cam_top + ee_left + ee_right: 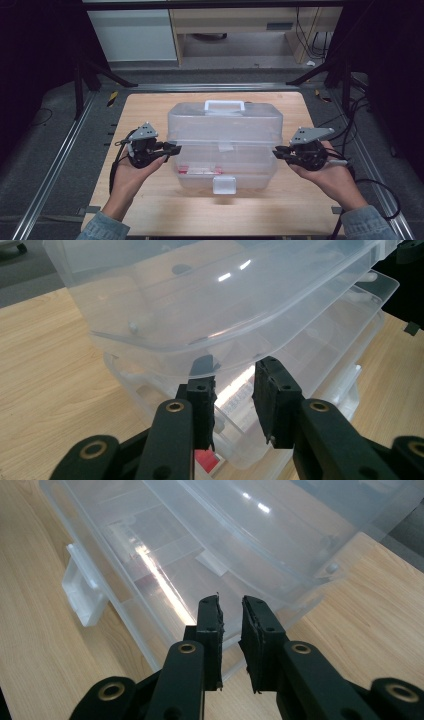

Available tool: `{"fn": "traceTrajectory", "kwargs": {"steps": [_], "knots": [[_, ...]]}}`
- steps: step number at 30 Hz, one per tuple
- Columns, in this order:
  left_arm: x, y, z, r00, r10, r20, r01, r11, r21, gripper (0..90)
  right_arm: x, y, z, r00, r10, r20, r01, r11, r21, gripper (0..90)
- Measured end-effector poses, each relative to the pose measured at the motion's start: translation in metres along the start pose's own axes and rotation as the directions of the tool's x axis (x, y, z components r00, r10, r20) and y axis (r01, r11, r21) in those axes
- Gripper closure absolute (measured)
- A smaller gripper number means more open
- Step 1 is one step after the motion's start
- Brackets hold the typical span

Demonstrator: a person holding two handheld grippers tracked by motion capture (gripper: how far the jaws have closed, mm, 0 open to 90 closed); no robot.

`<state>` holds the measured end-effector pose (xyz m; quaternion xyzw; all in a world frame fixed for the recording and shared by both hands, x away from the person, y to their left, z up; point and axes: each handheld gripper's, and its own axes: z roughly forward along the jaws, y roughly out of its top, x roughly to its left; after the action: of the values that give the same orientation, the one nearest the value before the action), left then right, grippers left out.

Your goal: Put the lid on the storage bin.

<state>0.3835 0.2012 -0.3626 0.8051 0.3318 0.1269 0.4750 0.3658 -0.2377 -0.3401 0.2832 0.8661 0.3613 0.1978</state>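
A clear plastic storage box (225, 150) with a white handle (224, 105) and a white front latch (224, 185) stands mid-table. Its lid (200, 295) sits raised above stepped inner trays (320, 340). Something red (192, 170) lies inside, low at the front left. My left gripper (172, 148) is at the box's left side, its jaws a little apart, the fingertips (272, 385) just under the lid's rim. My right gripper (276, 151) is at the right side, its jaws a narrow gap apart, tips against the box's side wall (165, 580). Nothing is clearly clamped in either.
The wooden table (145, 107) has bare room to the left, right and front of the box. Metal rails (55, 165) and black frame legs (80, 85) flank the table. Cables (385, 190) trail off the right gripper.
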Motion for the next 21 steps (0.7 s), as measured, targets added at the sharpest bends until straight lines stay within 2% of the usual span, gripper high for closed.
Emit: {"fn": "traceTrajectory", "kwargs": {"steps": [2,4,10,18,21], "knots": [[0.000,-0.002,0.000,0.9998,0.004,0.018,-0.004,0.9999,-0.011,69.5,0.000,-0.001,0.000,1.0000,0.000,0.000,0.000,1.000,-0.001,79.7],[-0.001,-0.003,-0.001,1.0000,0.001,0.004,-0.001,1.0000,0.002,69.6,0.001,-0.002,-0.001,1.0000,0.003,-0.003,-0.003,1.000,-0.002,80.0],[-0.002,-0.010,-0.001,1.0000,0.003,0.006,-0.003,0.9999,0.014,70.1,0.002,-0.005,0.000,1.0000,0.005,-0.004,-0.005,1.000,0.000,80.1],[-0.002,-0.017,-0.005,0.9999,-0.009,0.008,0.009,1.0000,-0.001,70.2,0.004,-0.009,0.002,0.9999,0.011,-0.008,-0.011,1.000,0.004,80.0],[-0.002,-0.020,-0.009,1.0000,-0.008,-0.004,0.008,1.0000,-0.003,70.3,0.005,-0.010,0.002,0.9999,0.010,-0.010,-0.010,1.000,0.007,79.9]]}}
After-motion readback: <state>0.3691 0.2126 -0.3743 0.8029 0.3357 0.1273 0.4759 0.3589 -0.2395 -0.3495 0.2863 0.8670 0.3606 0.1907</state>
